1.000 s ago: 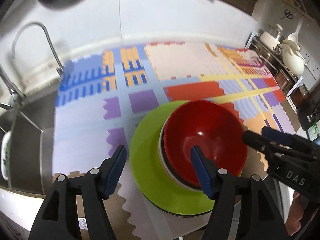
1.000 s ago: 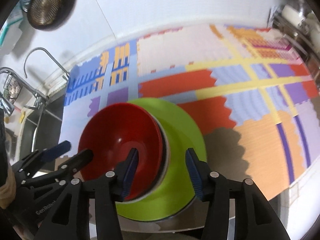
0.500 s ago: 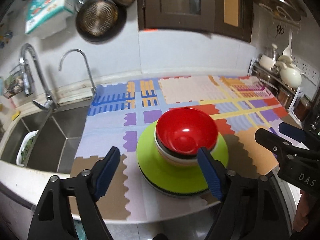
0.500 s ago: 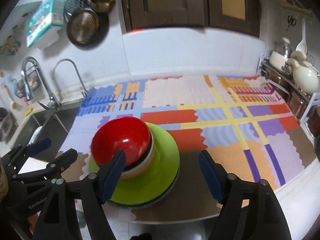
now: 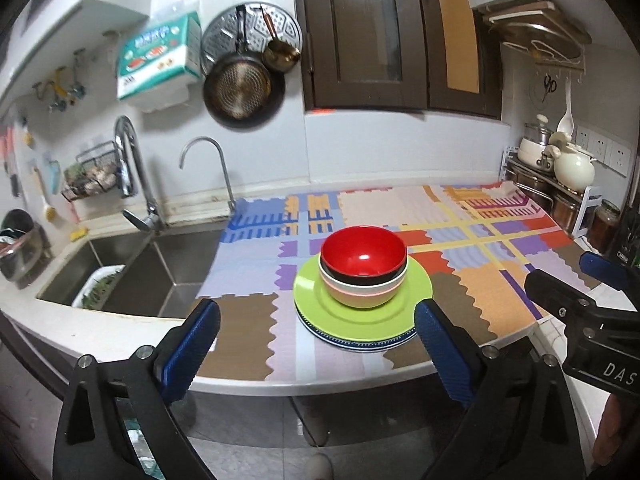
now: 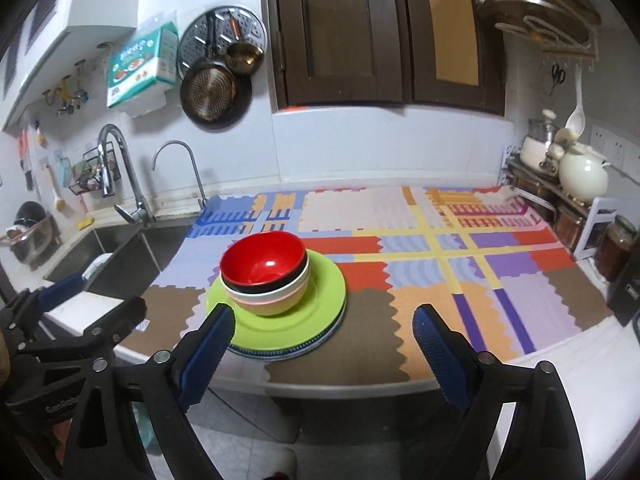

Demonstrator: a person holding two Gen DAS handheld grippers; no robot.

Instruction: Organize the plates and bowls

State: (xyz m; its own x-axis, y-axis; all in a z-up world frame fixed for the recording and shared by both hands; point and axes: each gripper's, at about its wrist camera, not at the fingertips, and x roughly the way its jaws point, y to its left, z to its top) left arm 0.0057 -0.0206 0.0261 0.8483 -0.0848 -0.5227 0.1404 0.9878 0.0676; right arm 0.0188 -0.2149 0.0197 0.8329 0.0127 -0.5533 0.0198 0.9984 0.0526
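Observation:
A red bowl point(image 5: 363, 254) sits nested in a cream bowl point(image 5: 362, 294) on a lime green plate point(image 5: 320, 300), which rests on a blue-rimmed plate point(image 5: 352, 344). The stack stands near the front edge of the counter. The right wrist view shows the same red bowl point(image 6: 262, 260), cream bowl point(image 6: 276, 300) and green plate point(image 6: 320, 312). My left gripper point(image 5: 316, 346) is open and empty, held back off the counter in front of the stack. My right gripper point(image 6: 324, 354) is open and empty, also back from the counter, right of the stack.
A colourful patchwork mat point(image 5: 460, 240) covers the counter. A steel sink point(image 5: 132, 276) with two taps lies left. Pots and jars point(image 5: 568, 168) stand on a rack at the right. Pans point(image 5: 240, 88) hang on the wall. The floor lies below the counter edge.
Both grippers have pulled up and back from the bowl stack, and their jaws have opened wider. The stack stays in place on the counter.

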